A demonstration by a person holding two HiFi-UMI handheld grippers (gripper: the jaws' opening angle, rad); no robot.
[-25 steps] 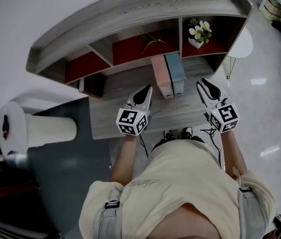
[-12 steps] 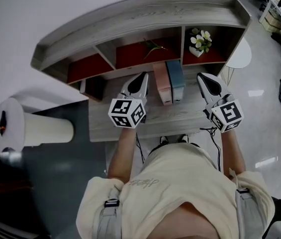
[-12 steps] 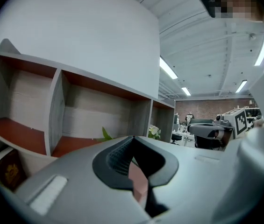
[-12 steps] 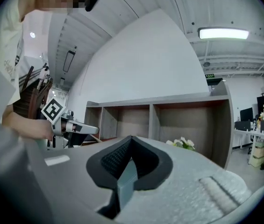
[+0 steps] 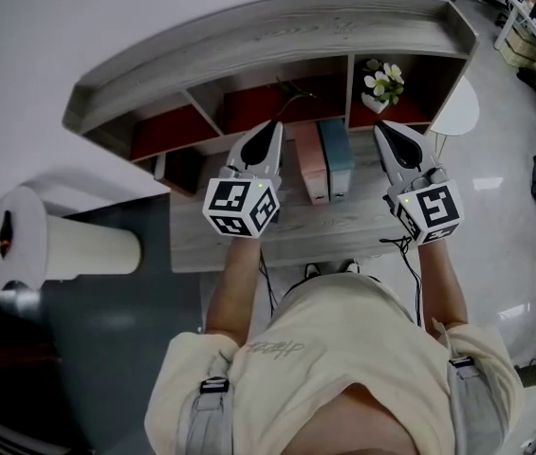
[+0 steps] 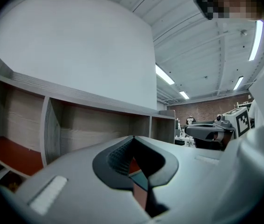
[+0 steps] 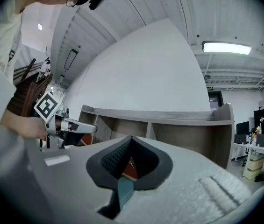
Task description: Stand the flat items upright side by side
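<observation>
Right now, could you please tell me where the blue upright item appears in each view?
Head view: blue item, upright on the desk, right of the pink item.
Left gripper view: blue item, a sliver low at centre.
Right gripper view: blue item, a sliver low, left of centre.
Shared landmark: the wooden shelf unit behind it.

I see a grey wooden shelf unit (image 5: 277, 27) with red-lined compartments against a plain white wall (image 6: 75, 45). There's glossy pale floor (image 5: 505, 188), a small white round table (image 5: 462, 88) and ceiling strip lights (image 7: 225, 47).
</observation>
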